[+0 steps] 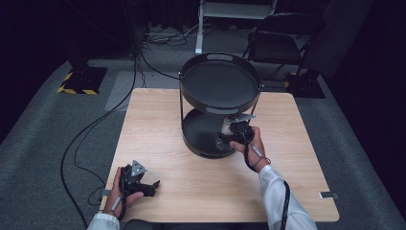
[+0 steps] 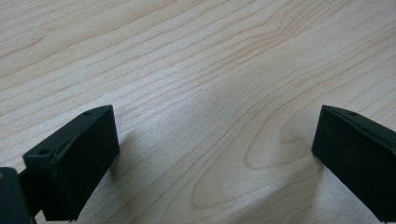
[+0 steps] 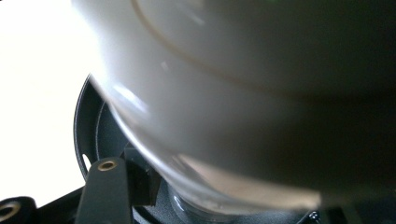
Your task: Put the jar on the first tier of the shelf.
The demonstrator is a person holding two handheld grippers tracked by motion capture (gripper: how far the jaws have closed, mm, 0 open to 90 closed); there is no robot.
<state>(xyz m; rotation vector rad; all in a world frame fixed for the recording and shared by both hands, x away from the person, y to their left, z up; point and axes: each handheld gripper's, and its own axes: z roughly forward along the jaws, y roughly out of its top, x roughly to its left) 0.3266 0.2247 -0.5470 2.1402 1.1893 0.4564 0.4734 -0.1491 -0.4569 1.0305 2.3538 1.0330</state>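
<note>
Two round black trays stacked on thin upright rods make up the stand (image 1: 220,81) at the far middle of the pale wood-grain counter (image 1: 191,143); the upper tray is wide and shallow with slot handles in its rim.

The right gripper (image 1: 229,135) reaches onto the stand's lower tray (image 1: 201,132), where a small clear glass (image 1: 223,142) sits at the tray's near right edge. In the high view the glass is a small glint under the hand. The right gripper view brings it close: a smooth, curved, glossy wall with a thick clear base (image 3: 205,205) resting on the dark tray. One black jaw stands just beside that base; whether the gripper clamps the glass I cannot tell.

The left gripper (image 1: 152,186) rests well in front of the stand, near the counter's left front corner. Its own view shows two blocky matte jaws spread wide over bare wood.
</note>
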